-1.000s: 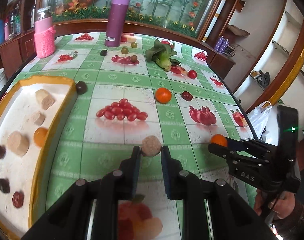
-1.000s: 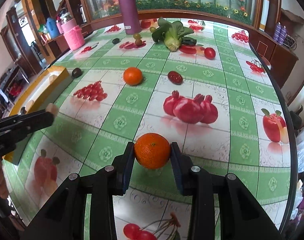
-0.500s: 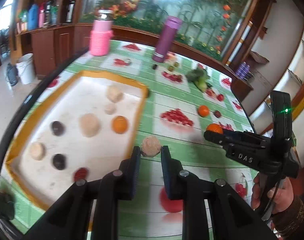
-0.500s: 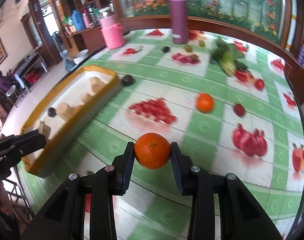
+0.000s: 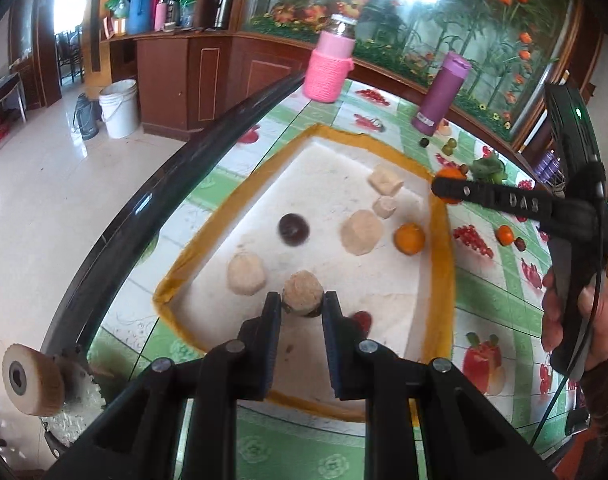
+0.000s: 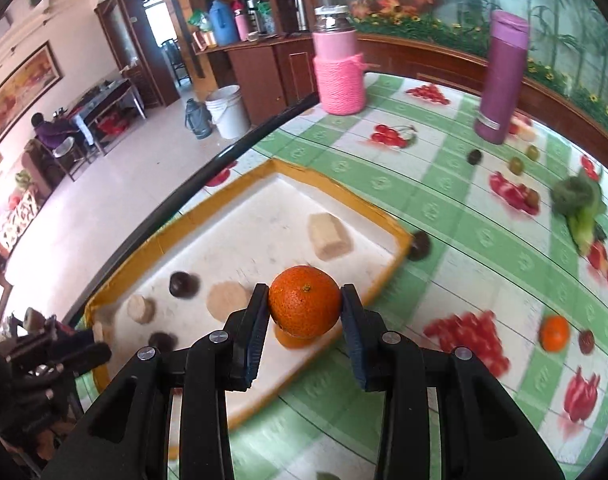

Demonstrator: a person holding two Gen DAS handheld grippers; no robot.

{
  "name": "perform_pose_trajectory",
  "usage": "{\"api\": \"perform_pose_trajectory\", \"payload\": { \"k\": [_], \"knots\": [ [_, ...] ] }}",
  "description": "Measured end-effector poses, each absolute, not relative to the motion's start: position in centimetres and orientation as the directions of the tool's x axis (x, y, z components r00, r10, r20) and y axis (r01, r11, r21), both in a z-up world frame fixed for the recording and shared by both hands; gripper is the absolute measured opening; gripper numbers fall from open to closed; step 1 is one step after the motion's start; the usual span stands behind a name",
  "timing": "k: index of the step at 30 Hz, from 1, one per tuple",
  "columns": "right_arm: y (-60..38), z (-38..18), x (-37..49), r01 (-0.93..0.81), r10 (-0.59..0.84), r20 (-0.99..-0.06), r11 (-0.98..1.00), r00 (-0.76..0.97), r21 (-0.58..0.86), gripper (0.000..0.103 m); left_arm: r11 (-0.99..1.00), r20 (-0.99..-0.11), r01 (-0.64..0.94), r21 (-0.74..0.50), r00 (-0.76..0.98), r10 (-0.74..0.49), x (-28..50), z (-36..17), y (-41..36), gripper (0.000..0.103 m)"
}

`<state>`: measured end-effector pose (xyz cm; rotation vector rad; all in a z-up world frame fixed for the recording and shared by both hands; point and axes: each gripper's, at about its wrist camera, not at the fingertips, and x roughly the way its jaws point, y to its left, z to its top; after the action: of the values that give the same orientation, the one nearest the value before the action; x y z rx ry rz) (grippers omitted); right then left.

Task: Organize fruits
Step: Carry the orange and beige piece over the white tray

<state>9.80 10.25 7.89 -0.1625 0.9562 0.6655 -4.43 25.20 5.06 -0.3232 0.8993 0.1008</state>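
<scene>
over the tray (image 5: 437, 264), the left gripper (image 5: 302, 307) is clamped on a tan round fruit (image 5: 302, 293) near the tray's near edge, while the right gripper (image 6: 304, 308) is clamped on an orange (image 6: 304, 306) above the tray's right rim (image 6: 385, 276).

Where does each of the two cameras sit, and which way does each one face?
Left wrist: on the left gripper, facing down into the yellow-rimmed tray; its fingers clamp a tan round fruit; the person's right hand shows.
Right wrist: on the right gripper, facing across the tray's corner to the table; its fingers clamp an orange.
Shared: tray, pink jar, purple bottle.
</scene>
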Motion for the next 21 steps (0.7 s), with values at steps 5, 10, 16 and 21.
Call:
{"api": "perform_pose_trajectory", "payload": {
  "k": [5,10,16,21],
  "knots": [
    [13.3,6.7,11.7,-0.605,0.442,-0.818,0.782,0.368,0.151,0.034,0.944,-0.798,-0.226,-0.242,0.6,-0.06,-4.1,3.8,26.1,0.023],
    [15.4,4.9,13.0,-0.616,0.413,-0.846,0.777,0.338,0.133,0.034,0.943,-0.809,-0.232,-0.238,0.585,-0.06,-3.8,2.9,26.7,0.023],
    [16.4,3.2,14.0,-0.628,0.388,-0.871,0.768,0.302,0.125,0.035,0.949,-0.818,-0.234,-0.212,0.573,-0.041,-3.5,2.3,26.6,0.023],
    [17.3,2.3,14.3,-0.648,0.348,-0.892,0.757,0.289,0.085,0.035,0.963,-0.83,-0.22,-0.154,0.558,-0.005,-3.0,1.9,25.9,0.024]
  ]
}}
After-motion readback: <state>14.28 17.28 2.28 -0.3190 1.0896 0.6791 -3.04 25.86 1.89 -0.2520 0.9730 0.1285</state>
